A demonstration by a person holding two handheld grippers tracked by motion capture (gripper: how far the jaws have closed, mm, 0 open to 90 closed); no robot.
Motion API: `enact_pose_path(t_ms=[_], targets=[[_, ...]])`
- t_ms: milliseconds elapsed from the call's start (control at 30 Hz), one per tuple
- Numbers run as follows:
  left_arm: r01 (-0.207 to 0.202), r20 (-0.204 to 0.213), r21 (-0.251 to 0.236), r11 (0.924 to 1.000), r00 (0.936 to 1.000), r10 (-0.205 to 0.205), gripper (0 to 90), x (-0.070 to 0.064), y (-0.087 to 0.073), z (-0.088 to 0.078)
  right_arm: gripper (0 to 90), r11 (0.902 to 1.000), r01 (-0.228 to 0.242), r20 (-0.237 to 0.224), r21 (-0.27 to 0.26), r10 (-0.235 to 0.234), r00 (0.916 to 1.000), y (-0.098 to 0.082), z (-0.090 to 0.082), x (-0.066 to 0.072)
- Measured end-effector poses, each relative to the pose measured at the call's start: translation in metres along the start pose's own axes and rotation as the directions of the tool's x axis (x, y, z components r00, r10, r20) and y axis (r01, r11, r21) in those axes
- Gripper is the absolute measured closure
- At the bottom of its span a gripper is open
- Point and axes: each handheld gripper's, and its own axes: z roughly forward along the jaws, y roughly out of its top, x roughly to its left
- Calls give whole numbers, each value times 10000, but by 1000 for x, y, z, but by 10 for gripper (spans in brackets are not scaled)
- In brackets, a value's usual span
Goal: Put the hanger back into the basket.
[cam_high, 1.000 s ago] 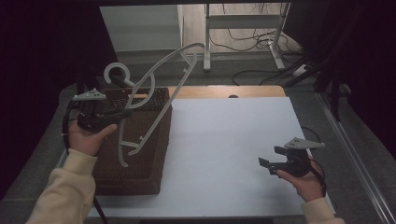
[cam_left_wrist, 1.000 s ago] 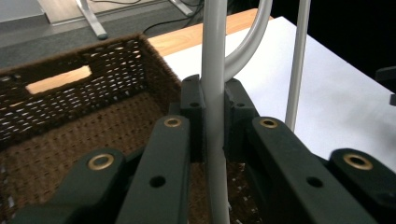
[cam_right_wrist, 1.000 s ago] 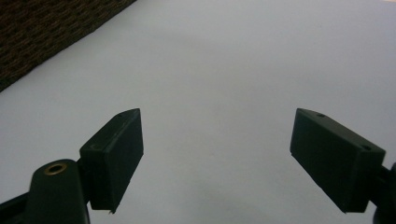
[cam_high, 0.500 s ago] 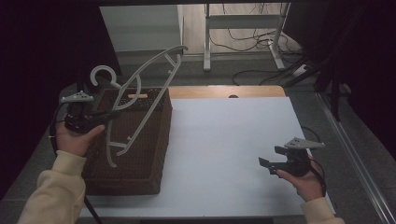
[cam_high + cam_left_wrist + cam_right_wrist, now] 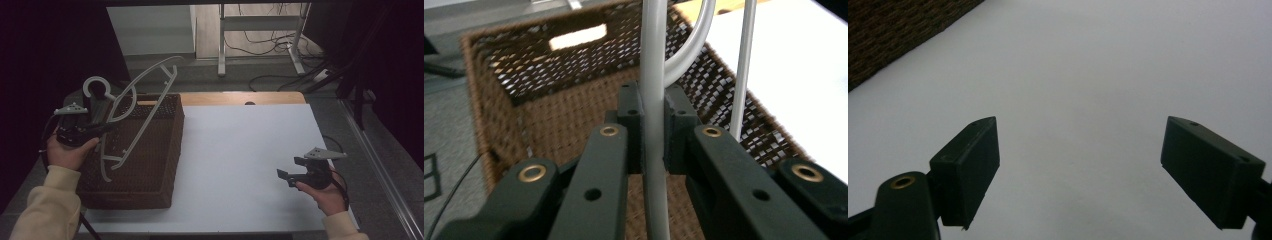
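Note:
A white plastic clothes hanger (image 5: pixel 136 107) hangs tilted over the brown wicker basket (image 5: pixel 150 165) at the table's left side. My left gripper (image 5: pixel 102 129) is shut on the hanger near its hook (image 5: pixel 97 87). In the left gripper view the jaws pinch the hanger's white bar (image 5: pixel 654 105) above the basket's open inside (image 5: pixel 559 115). My right gripper (image 5: pixel 291 169) rests low over the white tabletop (image 5: pixel 250 145) at the right front. Its jaws stand wide apart with nothing between them, as the right gripper view shows (image 5: pixel 1080 170).
A wooden strip (image 5: pixel 240 98) runs along the table's far edge. Beyond it stand a metal frame (image 5: pixel 260 30) and cables (image 5: pixel 280 50) on the floor. The basket's corner (image 5: pixel 893 30) sits far left in the right gripper view.
My left hand has carried the hanger leftward and a little lower over the basket. The right hand and its gripper have stayed in place.

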Motion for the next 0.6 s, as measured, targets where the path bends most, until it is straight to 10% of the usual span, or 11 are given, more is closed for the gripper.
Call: enact_pose_path(t_ms=[600], targets=[[-15,-816,828,9966,9966,83,815,28,-37,4,152,10000,13,-12,65,-13,10000,0,1,0]])
